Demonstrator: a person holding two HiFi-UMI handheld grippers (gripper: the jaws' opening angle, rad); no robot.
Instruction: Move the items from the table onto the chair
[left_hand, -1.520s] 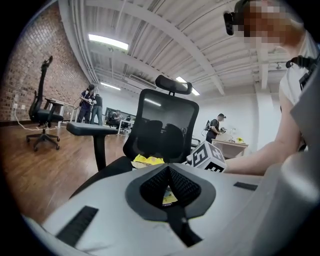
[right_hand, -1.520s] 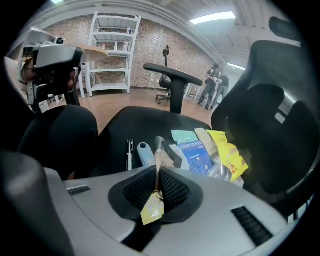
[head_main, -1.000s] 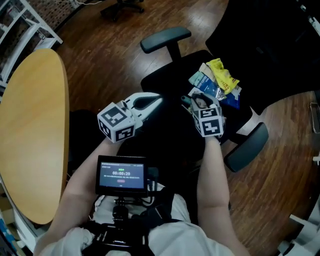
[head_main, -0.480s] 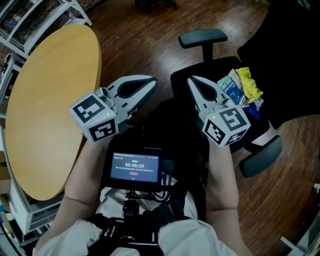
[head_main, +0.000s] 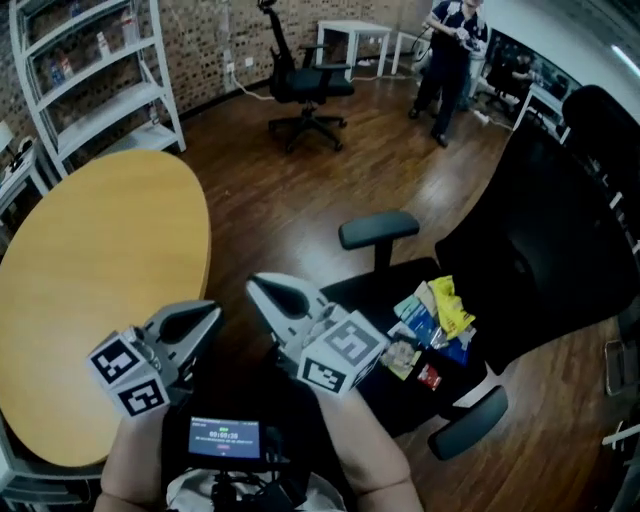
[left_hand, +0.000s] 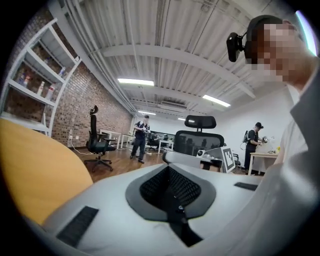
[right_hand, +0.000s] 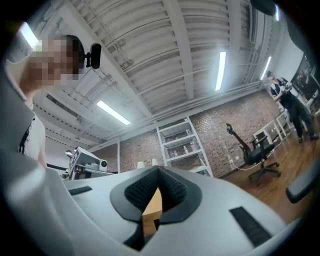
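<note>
In the head view the left hand-held gripper (head_main: 213, 312) hangs by the near right edge of the round yellow wooden desk (head_main: 90, 270), its jaws pressed together with nothing between them. Just right of it, the right hand-held gripper (head_main: 254, 283) is also closed and empty, its tip pointing far and left. Further right stands the black office chair with grey armrests (head_main: 378, 229). The pile of crumpled snack packets (head_main: 432, 322), one of them bright yellow, lies on its seat, well apart from both grippers. In the left gripper view the jaws meet at the tip, with the desk at left and a brick wall (left_hand: 85, 117) far off. In the right gripper view the jaws are together, with only a sliver of yellow desk showing behind them. White metal shelving (right_hand: 180, 142) stands far beyond.
</note>
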